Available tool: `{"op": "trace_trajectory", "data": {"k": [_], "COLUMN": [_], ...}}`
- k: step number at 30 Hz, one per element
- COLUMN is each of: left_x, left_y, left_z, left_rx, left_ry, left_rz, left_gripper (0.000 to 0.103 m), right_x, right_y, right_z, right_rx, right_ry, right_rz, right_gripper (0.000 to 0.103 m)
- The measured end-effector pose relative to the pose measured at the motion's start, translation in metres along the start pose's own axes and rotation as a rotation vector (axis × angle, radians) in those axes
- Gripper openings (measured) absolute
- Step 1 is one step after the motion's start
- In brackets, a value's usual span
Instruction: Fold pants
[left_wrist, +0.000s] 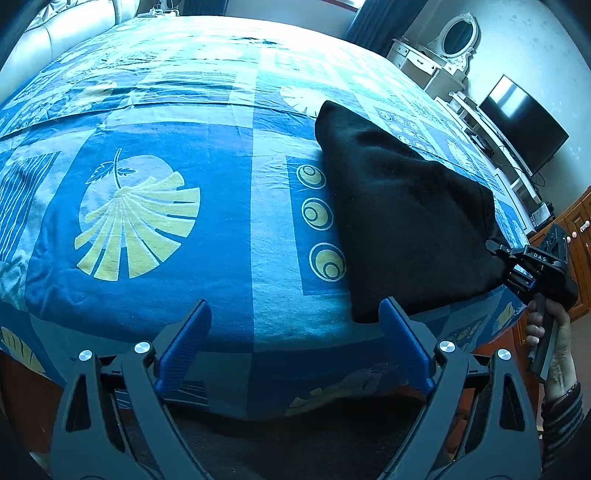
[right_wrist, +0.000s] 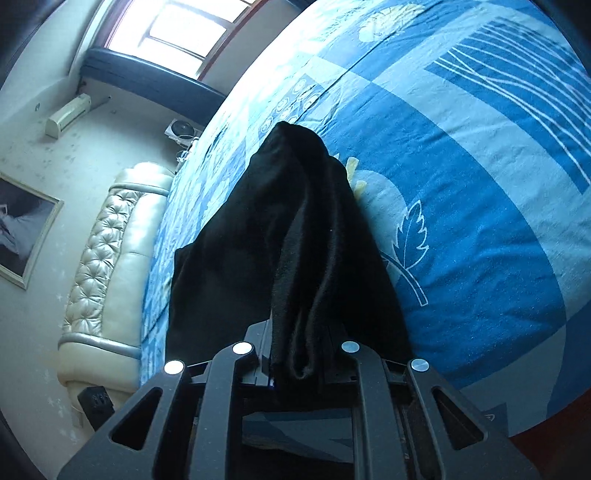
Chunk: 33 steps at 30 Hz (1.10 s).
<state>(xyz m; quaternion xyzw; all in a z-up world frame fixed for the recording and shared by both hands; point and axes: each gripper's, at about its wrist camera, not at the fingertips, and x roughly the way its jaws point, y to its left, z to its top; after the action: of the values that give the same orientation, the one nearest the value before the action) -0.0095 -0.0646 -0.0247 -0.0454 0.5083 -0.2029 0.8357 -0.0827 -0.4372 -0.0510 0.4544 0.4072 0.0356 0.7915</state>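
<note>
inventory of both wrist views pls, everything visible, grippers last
pants: 1, black, on bed's right part, one end lifted
bedspread: 1, blue with pale leaf and circle prints, covers bed
headboard: 1, cream, tufted, at bed's head
TV: 1, black, on stand by right wall
dresser: 1, white with oval mirror, far corner
air conditioner: 1, white, high on wall
picture: 1, framed, on wall by headboard
window: 1, bright, behind headboard
left gripper: 1, black with blue pads, open over bed's near edge
right gripper: 1, black, shut on pants
hand: 1, holds right gripper's handle
</note>
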Motion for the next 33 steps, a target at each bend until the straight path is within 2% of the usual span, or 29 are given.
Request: {"op": "trace_trajectory", "data": {"k": [9,18,19,20,21,22,23,27,30,33], "left_x": [-0.001,-0.001,-0.001,-0.001,-0.001,-0.001,-0.001,0.001,0.004,0.012], "left_y": [0.002,0.003,0.004,0.004,0.004,0.004,0.005,0.009,0.007,0.001], "left_z": [0.001,0.001,0.001,0.001,0.001,0.001,0.001,0.002,0.005,0.012], "left_rx": [-0.001,-0.002,-0.002,-0.001,-0.002,-0.003,-0.01,-0.049,-0.081,-0.1], "left_ry": [-0.001,0.0,-0.002,-0.002,-0.002,-0.001,0.003,0.021,0.031,0.04], "left_rz": [0.006,0.012,0.012,0.012,0.01,0.008,-0.003,-0.062,-0.129,-0.199], "left_gripper": [0.092,0.092,0.092,0.092,0.092,0.092,0.092,0.092,0.092,0.092], "right_x": [-0.011,-0.022,-0.025,-0.026,-0.032,-0.038,-0.045,-0.064,-0.072,-0.066], "right_y": [-0.012,-0.02,-0.02,-0.019,-0.02,-0.021,-0.024,-0.031,-0.034,-0.036], "right_z": [0.001,0.003,0.004,0.004,0.004,0.004,0.004,0.002,0.001,-0.002], "right_rx": [0.044,0.074,0.074,0.079,0.091,0.096,0.099,0.154,0.177,0.2], "right_ry": [-0.005,-0.03,-0.038,-0.047,-0.066,-0.087,-0.113,-0.155,-0.181,-0.154], "right_rz": [0.048,0.046,0.037,0.027,-0.027,-0.07,-0.097,-0.035,0.028,0.095], "right_gripper": [0.02,0.023,0.027,0.036,0.047,0.064,0.064,0.065,0.07,0.072]}}
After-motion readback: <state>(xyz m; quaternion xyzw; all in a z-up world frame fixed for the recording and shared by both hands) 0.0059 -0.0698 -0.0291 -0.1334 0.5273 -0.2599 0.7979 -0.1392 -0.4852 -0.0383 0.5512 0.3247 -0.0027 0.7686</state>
